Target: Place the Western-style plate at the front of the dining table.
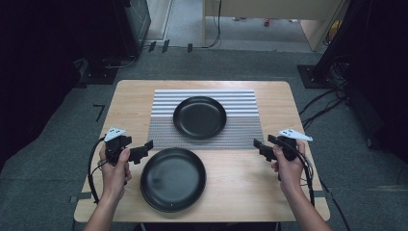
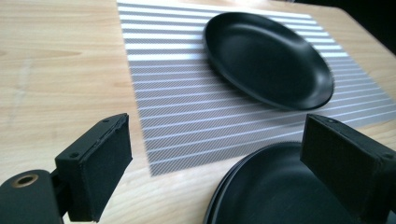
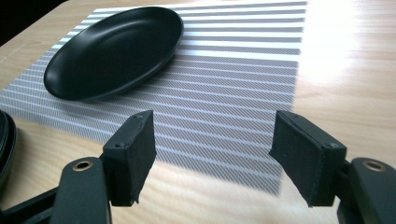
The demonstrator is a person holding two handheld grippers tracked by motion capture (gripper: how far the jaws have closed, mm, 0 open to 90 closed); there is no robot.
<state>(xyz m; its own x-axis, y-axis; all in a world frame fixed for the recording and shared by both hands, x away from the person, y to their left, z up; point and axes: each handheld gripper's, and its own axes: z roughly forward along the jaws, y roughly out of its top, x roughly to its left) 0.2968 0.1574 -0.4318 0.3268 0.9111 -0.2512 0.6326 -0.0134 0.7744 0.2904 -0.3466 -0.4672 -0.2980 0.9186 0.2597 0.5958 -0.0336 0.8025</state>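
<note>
Two black plates, one striped mat, two grippers both spread, empty

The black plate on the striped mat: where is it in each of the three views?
High view: black plate centre, on the striped mat.
Left gripper view: upper right, beyond the jaws.
Right gripper view: upper left.
Shared landmark: the striped mat beneath it.

Both plates, the far plate and the near plate, were plain black; the placemat was striped grey and white; the table was pale wood.
</note>
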